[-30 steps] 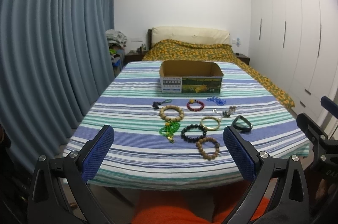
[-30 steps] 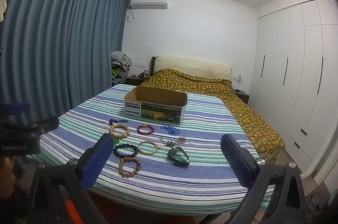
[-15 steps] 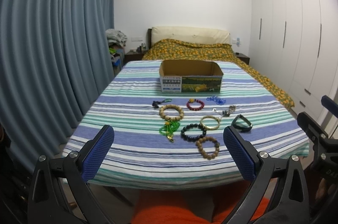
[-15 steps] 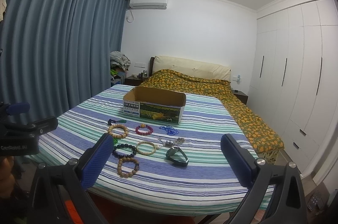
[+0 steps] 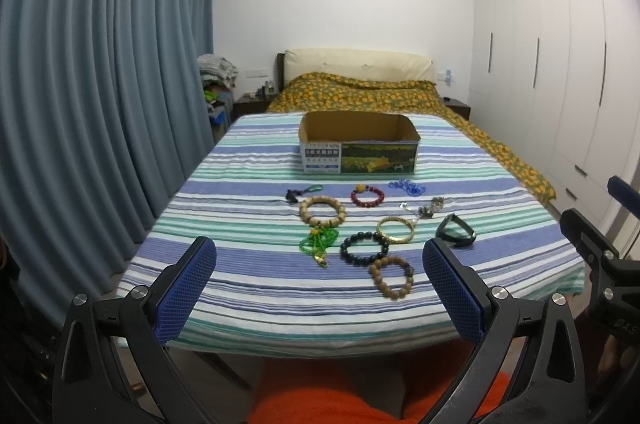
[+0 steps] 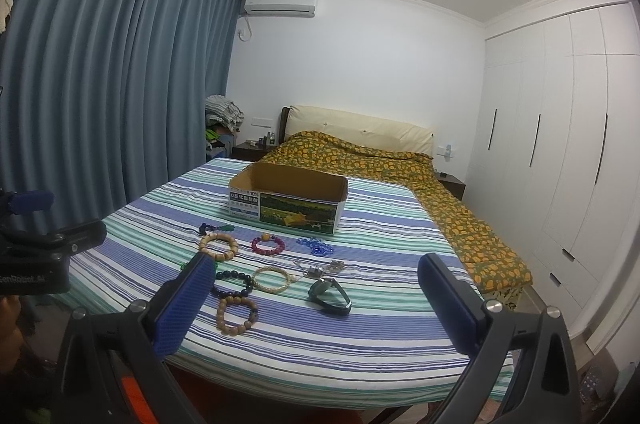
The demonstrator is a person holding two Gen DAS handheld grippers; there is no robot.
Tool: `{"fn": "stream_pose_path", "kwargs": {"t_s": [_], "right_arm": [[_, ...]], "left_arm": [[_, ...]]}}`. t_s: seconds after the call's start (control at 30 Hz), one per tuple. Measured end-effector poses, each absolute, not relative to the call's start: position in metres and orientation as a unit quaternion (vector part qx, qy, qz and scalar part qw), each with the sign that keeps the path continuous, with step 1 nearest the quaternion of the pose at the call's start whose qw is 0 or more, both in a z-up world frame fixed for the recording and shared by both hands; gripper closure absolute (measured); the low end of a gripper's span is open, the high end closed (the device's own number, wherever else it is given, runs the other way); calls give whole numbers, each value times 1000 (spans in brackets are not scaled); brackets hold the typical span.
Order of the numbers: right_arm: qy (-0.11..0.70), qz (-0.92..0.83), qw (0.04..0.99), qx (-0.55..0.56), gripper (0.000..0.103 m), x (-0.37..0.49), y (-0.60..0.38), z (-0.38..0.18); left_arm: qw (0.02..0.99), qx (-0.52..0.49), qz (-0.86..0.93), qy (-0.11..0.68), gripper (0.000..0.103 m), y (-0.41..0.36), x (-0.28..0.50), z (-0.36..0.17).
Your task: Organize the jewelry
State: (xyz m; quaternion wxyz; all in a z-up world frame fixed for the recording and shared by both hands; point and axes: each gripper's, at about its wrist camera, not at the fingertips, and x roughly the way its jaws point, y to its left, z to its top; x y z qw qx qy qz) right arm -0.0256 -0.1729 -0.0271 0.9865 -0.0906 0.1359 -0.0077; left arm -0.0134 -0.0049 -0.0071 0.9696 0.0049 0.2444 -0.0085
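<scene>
Several bracelets lie on the striped bed cover point(image 5: 248, 264) in front of an open cardboard box point(image 5: 358, 150) point(image 6: 288, 198). Among them are a light wooden bead bracelet point(image 5: 322, 211) point(image 6: 218, 247), a red bead bracelet point(image 5: 367, 195) point(image 6: 268, 244), a dark bead bracelet point(image 5: 365, 249) point(image 6: 234, 282), a brown bead bracelet point(image 5: 391, 277) point(image 6: 237, 314), a gold bangle point(image 5: 395, 230) point(image 6: 271, 279), green beads point(image 5: 319, 244), blue beads point(image 5: 408, 187) point(image 6: 316, 245) and a dark watch point(image 5: 456, 236) point(image 6: 330, 296). My left gripper point(image 5: 320, 288) and right gripper point(image 6: 316, 304) are open and empty, short of the bed's near edge.
A blue curtain point(image 5: 100, 104) hangs along the left. White wardrobes point(image 5: 560, 64) stand at the right. An orange-patterned quilt point(image 5: 360, 96) covers the far half of the bed. Something orange point(image 5: 320, 392) shows below my left gripper.
The right wrist view has shifted slightly, with the bed and jewelry sitting a little lower and nearer. The left gripper has barely moved. Both stay open.
</scene>
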Motion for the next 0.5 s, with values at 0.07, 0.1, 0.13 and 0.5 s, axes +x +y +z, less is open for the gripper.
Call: {"fn": "stream_pose_path", "kwargs": {"t_s": [0.07,0.1,0.13,0.5], "right_arm": [[136,-8,987,-91,0,-25,-173,-27],[136,-8,987,-91,0,-26,-173,-27],[136,-7,987,-91,0,-26,-173,-27],[137,-7,986,-91,0,-25,-174,-27]], "left_arm": [[969,4,-9,245,0,-5,-13,-6],[969,3,-9,246,0,-5,-14,-6],[969,3,-8,246,0,-5,-14,-6],[969,5,-9,248,0,-4,-14,-6]]}}
